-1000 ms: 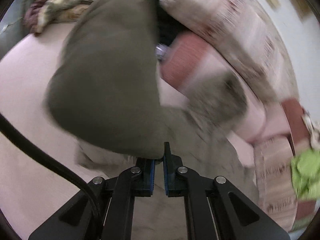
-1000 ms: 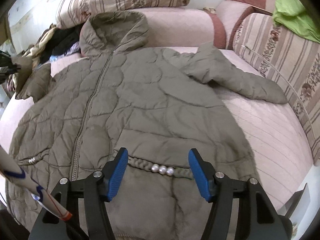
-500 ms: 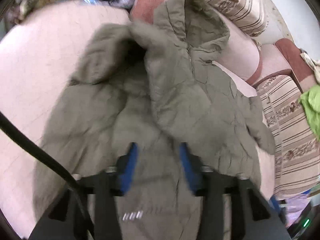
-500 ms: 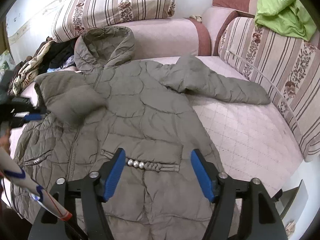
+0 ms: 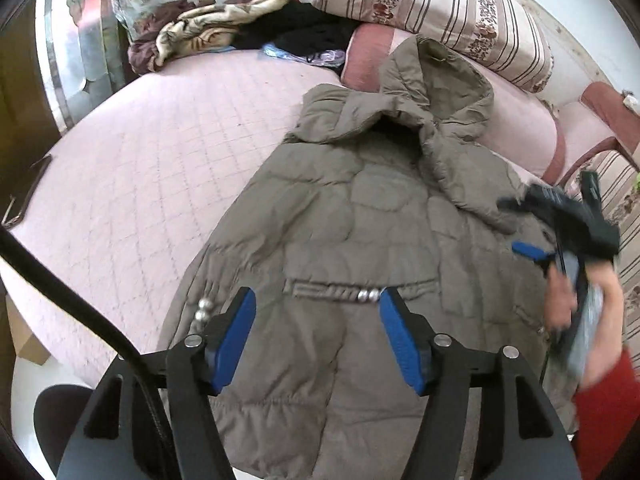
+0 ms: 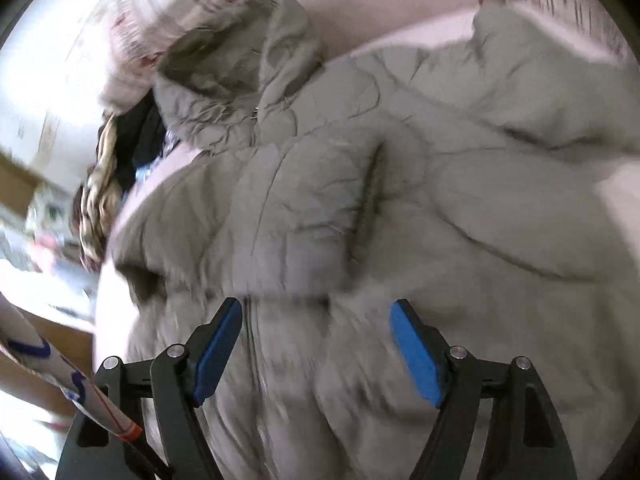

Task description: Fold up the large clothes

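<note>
Coat (image 5: 360, 240): olive quilted hooded coat, lying front-up on the pink quilted bed (image 5: 140, 184), hood (image 5: 436, 76) toward the striped cushion (image 5: 432, 12).
Change, left sleeve: a second ago it hung pinched in the left gripper; it now lies folded across the chest (image 6: 304, 208), released.
Change, left gripper (image 5: 318, 344): no longer clamped; jaws opening, nothing between them, above the lower front near the pocket trim (image 5: 340, 292).
Change, right gripper (image 6: 316, 348): closer over the chest than a second ago; jaws opening wider, empty. View blurred.
Right sleeve (image 6: 532, 80): spread outward, not yet folded.
Meaning for task: first sleeve fold judged done; second sleeve and body folds remain.
Person: a hand (image 5: 576, 300) with a red sleeve carries the right gripper at the coat's edge.
Containers: none visible; a loose clothes pile (image 5: 224, 28) lies at the bed's far end.
</note>
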`<state>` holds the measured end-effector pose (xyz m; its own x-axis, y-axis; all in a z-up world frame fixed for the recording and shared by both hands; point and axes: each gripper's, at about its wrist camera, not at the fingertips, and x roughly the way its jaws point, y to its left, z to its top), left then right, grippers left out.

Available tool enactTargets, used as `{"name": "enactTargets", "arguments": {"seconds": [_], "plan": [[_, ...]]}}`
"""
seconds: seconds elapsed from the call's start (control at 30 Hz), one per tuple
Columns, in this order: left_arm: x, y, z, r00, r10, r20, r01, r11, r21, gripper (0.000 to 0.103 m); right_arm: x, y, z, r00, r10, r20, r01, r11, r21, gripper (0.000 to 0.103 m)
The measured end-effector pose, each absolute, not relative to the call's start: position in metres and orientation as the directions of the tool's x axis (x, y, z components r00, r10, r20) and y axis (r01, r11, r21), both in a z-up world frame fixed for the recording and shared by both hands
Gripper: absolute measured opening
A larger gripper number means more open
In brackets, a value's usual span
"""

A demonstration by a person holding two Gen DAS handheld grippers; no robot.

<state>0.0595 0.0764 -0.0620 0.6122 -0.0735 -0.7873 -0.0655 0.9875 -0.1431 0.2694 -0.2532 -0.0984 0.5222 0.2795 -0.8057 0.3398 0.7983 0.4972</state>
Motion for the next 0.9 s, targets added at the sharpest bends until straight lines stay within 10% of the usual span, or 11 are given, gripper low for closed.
{"name": "enactTargets", "arguments": {"seconds": [0.07,0.13,0.2,0.47,0.9], "plan": [[0.062,0.069,-0.069,0.609,-0.045,-0.792,-0.062,0.993,-0.105,0.064,0.289,-0.253,-0.105,0.503,0.267,-0.822,0.374,0.790,0.485,0.073],[0.065,0.065,-0.073,0.601,-0.035,-0.799,-0.059,0.994,-0.088,0.064,0.304,-0.253,-0.106,0.463,0.237,-0.854,0.387,0.813,0.436,0.027],[0.069,0.064,-0.076,0.589,-0.045,-0.807,-0.055,0.994,-0.095,0.064,0.316,-0.260,-0.099,0.455,0.259,-0.852,0.361,0.821,0.442,0.021],[0.073,0.060,-0.072,0.583,-0.067,-0.810,-0.047,0.992,-0.116,0.064,0.351,-0.307,-0.063,0.475,-0.050,-0.878,0.389,0.908,0.159,0.017],[0.063,0.044,-0.059,0.576,-0.071,-0.815,-0.025,0.994,-0.104,0.064,0.351,-0.332,-0.113,0.406,0.013,-0.914,0.458,0.863,0.215,0.017]]}}
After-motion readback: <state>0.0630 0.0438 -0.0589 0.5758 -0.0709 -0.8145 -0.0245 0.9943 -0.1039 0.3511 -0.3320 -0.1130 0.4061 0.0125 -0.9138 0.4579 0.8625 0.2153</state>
